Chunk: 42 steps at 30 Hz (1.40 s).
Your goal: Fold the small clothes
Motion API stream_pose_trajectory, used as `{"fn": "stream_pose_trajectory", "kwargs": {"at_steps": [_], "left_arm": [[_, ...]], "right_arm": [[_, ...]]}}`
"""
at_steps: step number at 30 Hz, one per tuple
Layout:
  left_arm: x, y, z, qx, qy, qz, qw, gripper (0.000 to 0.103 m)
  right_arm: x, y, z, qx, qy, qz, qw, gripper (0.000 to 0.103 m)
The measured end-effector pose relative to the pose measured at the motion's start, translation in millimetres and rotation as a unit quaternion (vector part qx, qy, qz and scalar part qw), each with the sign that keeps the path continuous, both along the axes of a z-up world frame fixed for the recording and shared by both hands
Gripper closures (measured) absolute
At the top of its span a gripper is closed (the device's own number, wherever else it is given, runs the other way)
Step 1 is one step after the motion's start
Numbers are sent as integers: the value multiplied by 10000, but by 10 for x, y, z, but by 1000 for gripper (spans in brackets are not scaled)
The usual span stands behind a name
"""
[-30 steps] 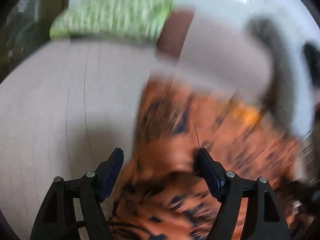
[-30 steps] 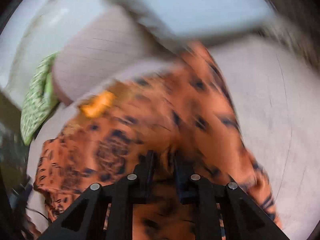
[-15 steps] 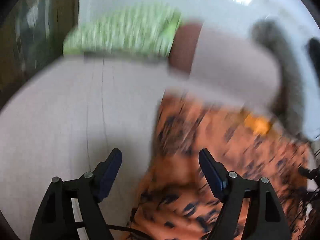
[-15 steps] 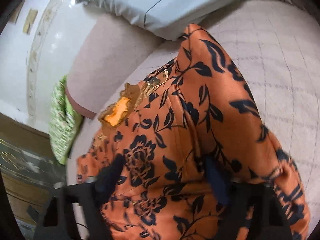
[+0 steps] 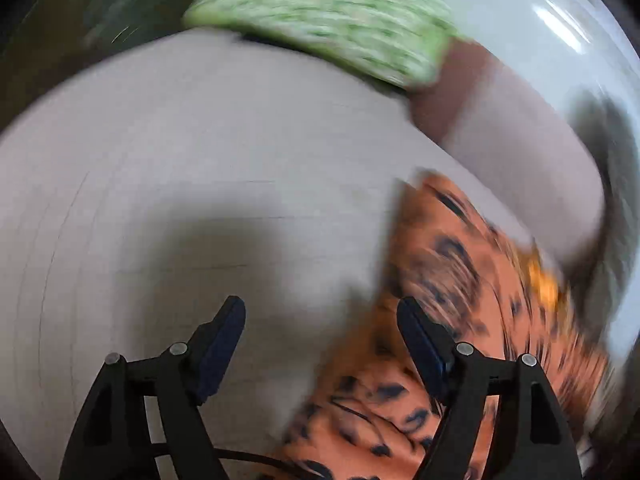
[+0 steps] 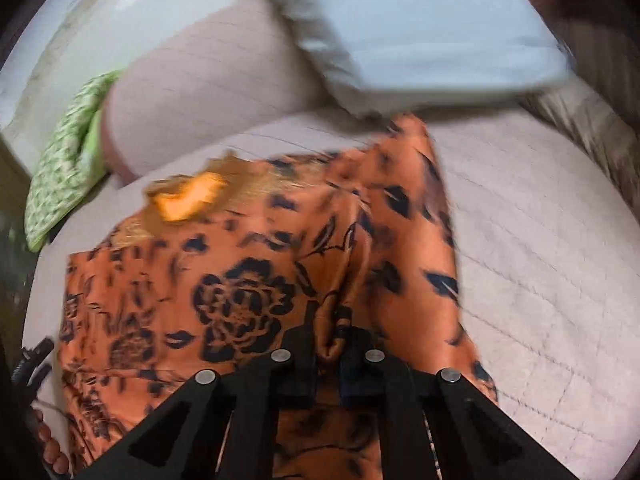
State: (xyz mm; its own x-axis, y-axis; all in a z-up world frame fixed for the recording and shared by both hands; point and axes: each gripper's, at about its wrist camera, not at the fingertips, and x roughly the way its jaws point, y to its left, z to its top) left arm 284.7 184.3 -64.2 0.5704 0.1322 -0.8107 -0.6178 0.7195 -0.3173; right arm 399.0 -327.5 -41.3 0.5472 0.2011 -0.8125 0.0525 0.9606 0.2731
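Observation:
An orange garment with a black flower print lies on a pale quilted bed cover. My right gripper is shut on a pinched fold of this garment near its middle. In the left wrist view the garment lies at the lower right, blurred. My left gripper is open and empty, above the bare cover just left of the garment's edge; its right finger overlaps the cloth's edge.
A green patterned cushion lies at the far side, also in the right wrist view. A pale bolster and a light blue pillow lie behind the garment. The bare cover spreads to the left.
My right gripper was open half a second ago and has shut on a fold of the garment. My left gripper has moved left, off the garment, staying open.

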Motion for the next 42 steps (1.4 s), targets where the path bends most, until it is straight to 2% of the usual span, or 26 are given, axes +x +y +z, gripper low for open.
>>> {"fn": "stream_pose_trajectory", "kwargs": {"at_steps": [2,5,6,7,9,11,14,17,19,20,21,22,23,24,26,29,31,32,33,34,36,38,39,40,41,42], "left_arm": [[-31,119,90,99,-149,226,9996,26],[70,-81,190,380,-314,-266,9984,26],[138,-213,187,627,-219,-556,9962,25],[278,-404,105,1052,183,-1026,9890,25],[444,-591,-173,1490,1049,-1406,9731,23],[422,-534,-164,1398,895,-1153,9794,22],[438,-419,-102,1517,883,-835,9809,22],[454,-279,-152,1130,869,-698,9873,22],[473,-266,-158,1161,882,-712,9868,21],[446,-268,-148,1195,883,-723,9862,21],[491,-268,-148,1213,884,-730,9860,21],[497,-269,-144,1202,883,-737,9861,21],[503,-285,-139,1169,873,-741,9865,21],[490,-302,-147,1134,869,-739,9870,21],[438,-212,-154,1074,859,-721,9879,21],[416,-261,-149,1106,870,-679,9877,21],[299,-300,-81,1163,833,-669,9875,21],[290,-301,-63,1158,794,-651,9879,21],[232,-325,-22,1163,767,-633,9882,21],[202,-329,26,1198,687,-578,9887,21],[122,-342,132,1318,518,-492,9887,21],[121,-378,135,1548,591,-500,9849,21],[162,-381,46,1656,879,-559,9807,21],[200,-328,-90,1476,1096,-585,9812,21],[194,-268,-123,1293,1008,-480,9853,21],[166,-228,-74,1317,1007,-306,9857,21]], "right_arm": [[-32,40,-25,-160,-217,165,9995,96],[-18,10,-45,-6,-189,122,9997,94],[-11,9,-47,39,-173,105,9998,94],[-4,-30,-52,82,-151,95,9998,94],[-37,-34,-12,-16,-155,109,9998,94],[-187,22,167,-64,-328,44,9994,93],[-368,44,440,-91,-818,-24,9966,92],[-436,141,614,139,-1197,162,9926,92],[-339,216,537,391,-1045,410,9929,86],[-264,211,416,265,-779,298,9962,78],[-192,163,249,-21,-362,15,9993,72],[-139,71,89,-157,54,-305,9994,72],[-181,-105,-32,281,142,-542,9980,72],[-248,-197,-18,504,-37,-645,9966,72],[-365,-237,121,-74,-235,-873,9959,72],[-497,-231,393,-392,-727,-1041,9911,71],[-557,-195,579,-73,-1217,-965,9878,63],[-557,-147,619,106,-1358,-806,9874,42],[-541,-77,641,232,-1461,-586,9873,27],[-480,47,595,331,-1409,-256,9891,26],[-300,129,346,456,-903,66,9948,26],[-118,11,-98,597,-59,-160,9981,31],[-170,-60,-65,766,-262,-312,9962,37],[-265,-112,30,892,-387,-434,9943,37],[-362,-120,142,754,-422,-495,9950,35],[-476,-117,280,549,-555,-438,9960,35]]}}
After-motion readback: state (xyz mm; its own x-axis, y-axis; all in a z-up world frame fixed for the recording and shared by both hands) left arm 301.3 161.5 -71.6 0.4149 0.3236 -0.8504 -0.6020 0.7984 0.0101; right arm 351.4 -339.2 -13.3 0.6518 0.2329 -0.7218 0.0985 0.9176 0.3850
